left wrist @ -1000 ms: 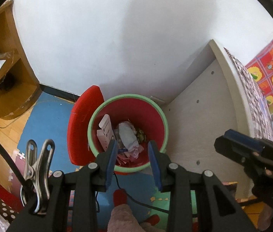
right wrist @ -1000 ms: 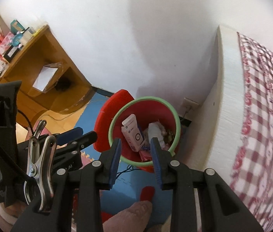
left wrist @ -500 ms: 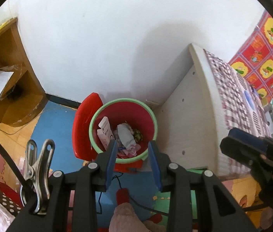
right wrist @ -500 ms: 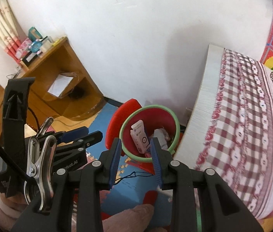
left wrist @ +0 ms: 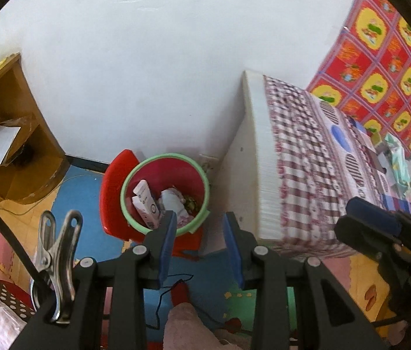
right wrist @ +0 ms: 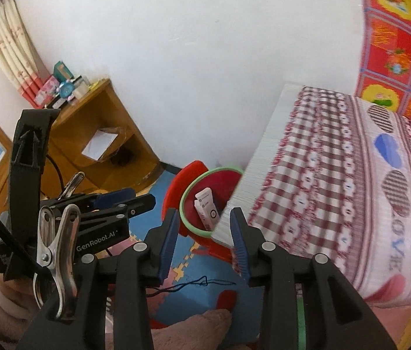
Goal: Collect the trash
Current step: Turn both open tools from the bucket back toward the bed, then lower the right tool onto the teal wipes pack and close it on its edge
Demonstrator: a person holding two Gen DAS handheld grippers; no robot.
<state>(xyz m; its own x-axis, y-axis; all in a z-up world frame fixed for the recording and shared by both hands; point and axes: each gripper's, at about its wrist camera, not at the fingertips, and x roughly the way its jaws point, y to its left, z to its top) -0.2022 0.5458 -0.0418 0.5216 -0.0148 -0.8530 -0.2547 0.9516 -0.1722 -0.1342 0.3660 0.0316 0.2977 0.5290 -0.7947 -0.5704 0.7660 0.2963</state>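
A red bin with a green rim [left wrist: 131, 175] stands on the floor by the wall, holding white boxes [left wrist: 146, 204] and crumpled paper [left wrist: 172, 201]. My left gripper [left wrist: 199, 215] hovers above and in front of it, open, with nothing between its blue pads. In the right wrist view the bin [right wrist: 186, 195] is partly hidden by the bed corner. My right gripper [right wrist: 204, 213] is high above the floor, its jaws opening and nothing between them. Each gripper also shows at the edge of the other's view: the right gripper [left wrist: 380, 227], the left gripper [right wrist: 118, 201].
A bed with a checked cover [left wrist: 307, 160] stands right of the bin. A wooden shelf unit [left wrist: 7, 134] stands at the left. A red lid-like piece [left wrist: 110, 192] leans behind the bin. A black thread [right wrist: 193, 283] lies on the coloured foam mat [left wrist: 83, 204].
Both grippers have risen and drawn back from the bin, which now looks smaller and lower. More of the bed has come into view. The right jaws stand slightly wider.
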